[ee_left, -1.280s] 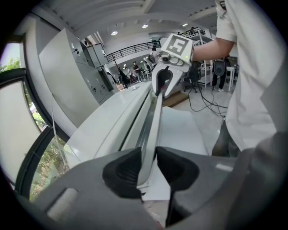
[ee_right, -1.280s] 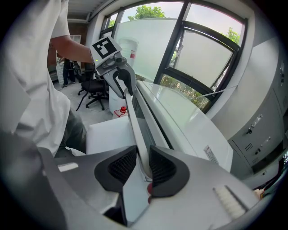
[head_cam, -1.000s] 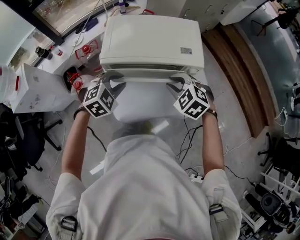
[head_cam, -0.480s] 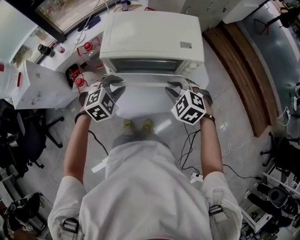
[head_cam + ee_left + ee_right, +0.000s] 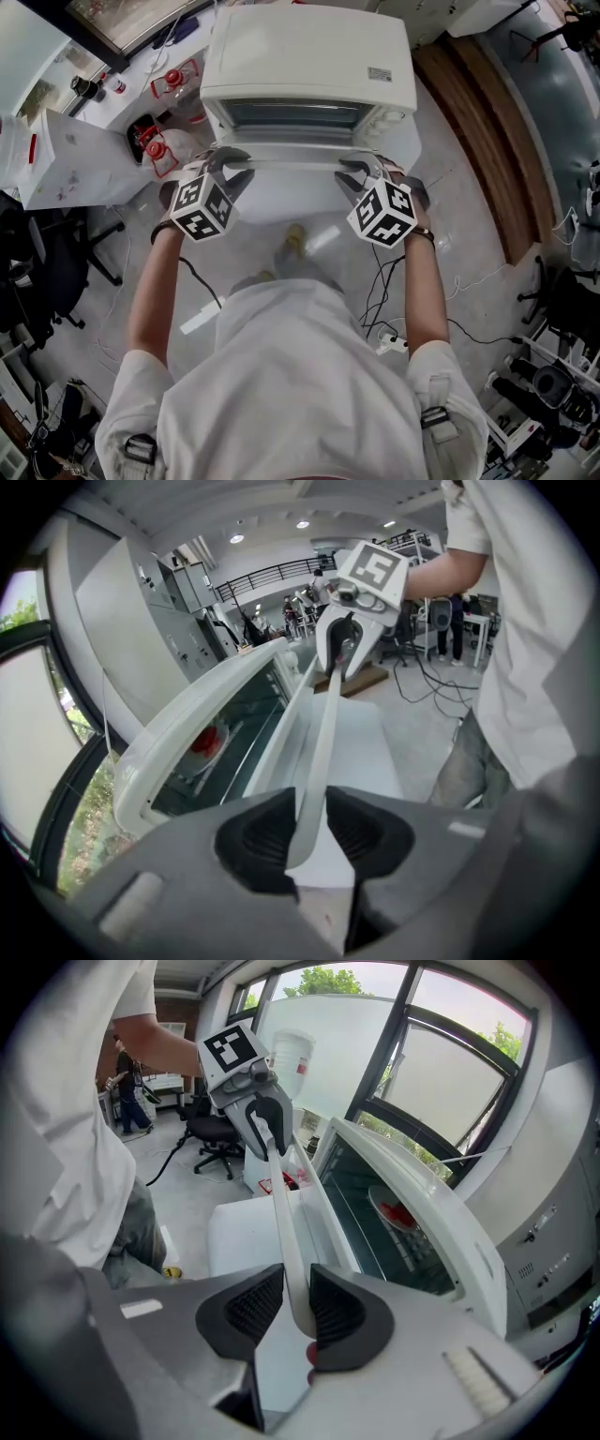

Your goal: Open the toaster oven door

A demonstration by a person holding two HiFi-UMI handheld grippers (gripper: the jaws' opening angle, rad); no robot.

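Toaster oven [image 5: 309, 56] door [image 5: 286, 197] hanging part-way open, both grippers clamped on its handle [image 5: 291, 165].

From the head view the marker cubes cover most of each grip, so you need the gripper views for that. The left gripper [image 5: 230, 159], at about 10 o'clock, has its jaws narrow and pinched on the white handle bar [image 5: 319, 742]. The white oven sits at 12 o'clock with its door tipped out toward the person, showing a dark gap along the top. There's something red [image 5: 398, 1211] inside behind the glass, but it's too blurry to name. The right gripper [image 5: 361, 167], at about 2 o'clock, is also closed narrow on the bar [image 5: 286, 1232]. The person's body blocks the door's bottom edge.
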